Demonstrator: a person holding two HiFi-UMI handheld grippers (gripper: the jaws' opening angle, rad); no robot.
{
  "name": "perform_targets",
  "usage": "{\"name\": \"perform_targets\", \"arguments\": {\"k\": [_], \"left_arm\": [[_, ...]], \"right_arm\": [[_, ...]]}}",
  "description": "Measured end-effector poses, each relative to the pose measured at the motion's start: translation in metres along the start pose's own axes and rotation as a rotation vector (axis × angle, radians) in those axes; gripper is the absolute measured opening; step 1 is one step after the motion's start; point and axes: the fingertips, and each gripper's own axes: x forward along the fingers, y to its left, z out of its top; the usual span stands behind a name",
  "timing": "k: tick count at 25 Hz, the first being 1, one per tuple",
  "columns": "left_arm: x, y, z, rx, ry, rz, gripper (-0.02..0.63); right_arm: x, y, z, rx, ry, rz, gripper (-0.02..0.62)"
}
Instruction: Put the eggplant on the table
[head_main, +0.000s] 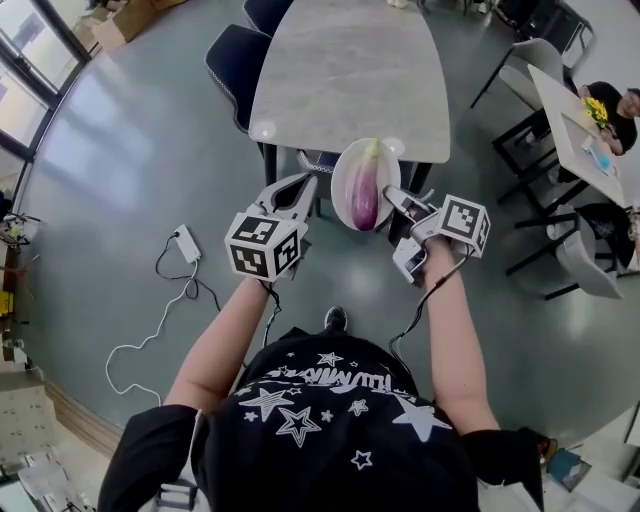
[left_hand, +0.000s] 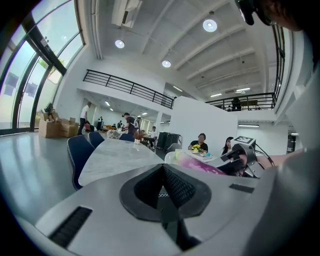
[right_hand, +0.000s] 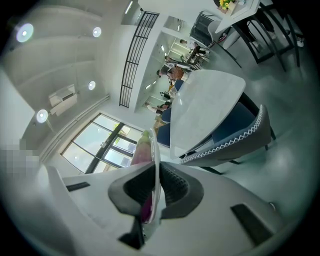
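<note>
**Eggplant on a plate held at the table's near edge**

A person stands on a grey floor (head_main: 120, 180) facing a pale marble table (head_main: 350, 70), with a two-jaw gripper in each hand. The right gripper (head_main: 393, 197) has its jaws closed on the rim of a white plate (head_main: 345, 165), which it holds up in the air. A purple eggplant (head_main: 366, 192) with a pale green end lies along the plate. From above, the plate sits at the table's near edge, beside a dark blue chair (head_main: 235, 60). Whether the plate is over the tabletop is not clear.

In the right gripper view, the plate's edge (right_hand: 156, 165) passes straight between the two dark pads.

The left gripper (head_main: 300, 185) hangs just left of the plate, not touching it. Its jaws are pressed together with nothing between them.
</note>
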Motion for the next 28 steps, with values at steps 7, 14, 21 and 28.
{"name": "perform_targets", "arguments": {"k": [7,14,21,28], "left_arm": [[0.034,0.023,0.005,-0.023,-0.004,0.037,0.008],[0.050,0.037,0.008,-0.028,-0.001,0.059,0.008],[0.060,0.045,0.005,-0.027,0.007,0.027,0.008],[0.089,0.068,0.009,-0.022,0.008,0.007,0.008]], "right_arm": [[0.039,-0.004,0.039,-0.011,0.047,0.021,0.021],[0.050,-0.016,0.045,-0.027,0.077,0.019,0.023],[0.051,-0.021,0.047,-0.029,0.059,-0.008,0.023],[0.069,-0.031,0.069,-0.024,0.025,-0.014,0.022]]}}
